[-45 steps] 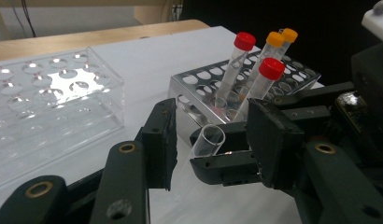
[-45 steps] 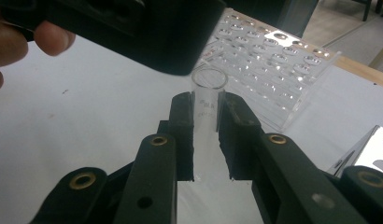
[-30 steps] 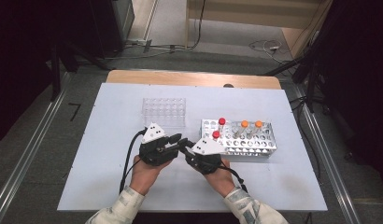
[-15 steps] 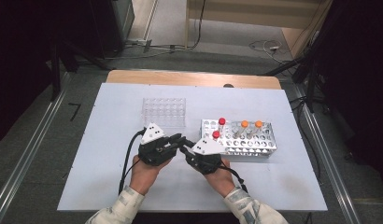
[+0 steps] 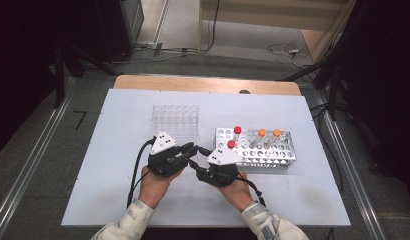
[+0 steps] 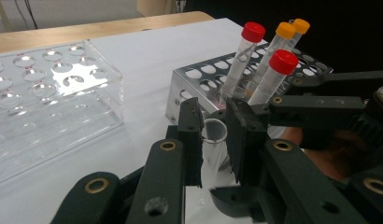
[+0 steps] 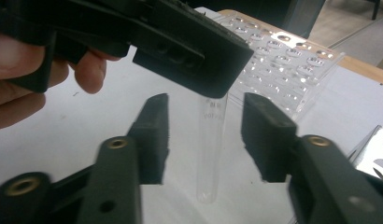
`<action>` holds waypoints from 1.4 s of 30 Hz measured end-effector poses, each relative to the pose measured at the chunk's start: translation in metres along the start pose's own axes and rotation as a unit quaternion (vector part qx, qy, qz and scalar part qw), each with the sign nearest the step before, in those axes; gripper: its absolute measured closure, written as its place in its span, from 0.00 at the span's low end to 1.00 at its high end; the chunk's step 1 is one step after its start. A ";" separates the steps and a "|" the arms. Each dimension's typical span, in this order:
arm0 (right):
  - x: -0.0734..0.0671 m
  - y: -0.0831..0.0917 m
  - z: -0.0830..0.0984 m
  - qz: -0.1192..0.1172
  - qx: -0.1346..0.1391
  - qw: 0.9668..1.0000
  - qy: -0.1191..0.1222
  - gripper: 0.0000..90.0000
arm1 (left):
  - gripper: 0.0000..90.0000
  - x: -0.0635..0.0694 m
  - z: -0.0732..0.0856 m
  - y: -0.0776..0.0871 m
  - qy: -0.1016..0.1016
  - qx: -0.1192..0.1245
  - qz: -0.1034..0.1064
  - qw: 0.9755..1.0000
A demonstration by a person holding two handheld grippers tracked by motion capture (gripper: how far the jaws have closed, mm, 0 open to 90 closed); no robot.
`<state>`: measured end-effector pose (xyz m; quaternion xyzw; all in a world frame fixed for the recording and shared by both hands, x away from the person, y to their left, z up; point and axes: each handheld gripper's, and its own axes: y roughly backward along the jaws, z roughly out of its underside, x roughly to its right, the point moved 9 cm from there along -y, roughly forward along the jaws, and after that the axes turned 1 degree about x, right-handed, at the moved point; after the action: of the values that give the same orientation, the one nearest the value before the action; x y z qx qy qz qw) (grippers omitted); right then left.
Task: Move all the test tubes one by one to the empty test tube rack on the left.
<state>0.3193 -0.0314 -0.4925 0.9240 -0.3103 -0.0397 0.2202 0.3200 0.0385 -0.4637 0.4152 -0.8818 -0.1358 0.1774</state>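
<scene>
One claw (image 6: 213, 140) grips tube (image 6: 212, 154) — other (image 7: 206, 140) opened.

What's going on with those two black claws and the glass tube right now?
Left gripper clamped on clear uncapped tube. Right gripper jaws just opened, clear of it. Metal rack close alongside.

Quick tally: there were two racks on the tabletop (image 5: 118, 200), one clear plastic rack (image 5: 175, 119) and one perforated metal rack (image 5: 273, 152). The metal rack held four capped tubes, two with red caps (image 6: 253, 31) and two with orange caps (image 6: 286, 30). One more tube, an uncapped clear tube (image 6: 213, 149), sat outside the racks, so five tubes in all. There were two grippers, a left gripper (image 5: 185, 150) and a right gripper (image 5: 199, 162), each in one hand, so two hands as well.
</scene>
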 end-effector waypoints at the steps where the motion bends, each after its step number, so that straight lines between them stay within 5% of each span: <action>1: 0.000 0.002 0.000 0.000 -0.004 1.000 -0.003 0.46 | 0.86 -0.002 0.000 0.000 0.001 0.000 -0.002 1.000; 8: -0.001 0.017 0.003 -0.026 -0.012 0.999 -0.029 0.35 | 0.86 -0.009 -0.001 -0.002 0.014 0.001 -0.004 1.000; 18: 0.005 0.063 0.027 -0.027 -0.032 0.999 -0.018 0.35 | 0.86 -0.028 -0.013 -0.007 0.055 0.011 -0.007 0.998; 35: 0.057 0.116 0.048 0.040 -0.019 0.997 -0.056 0.34 | 0.86 -0.044 -0.068 -0.022 0.025 0.022 -0.042 0.999; 42: 0.064 0.122 0.050 0.050 -0.014 0.997 -0.064 0.34 | 0.86 -0.052 -0.081 -0.030 0.019 0.023 -0.052 0.998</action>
<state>0.2926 -0.1754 -0.4803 0.8999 -0.3687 -0.0916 0.2142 0.4060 0.0527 -0.4132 0.4668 -0.8584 -0.1165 0.1777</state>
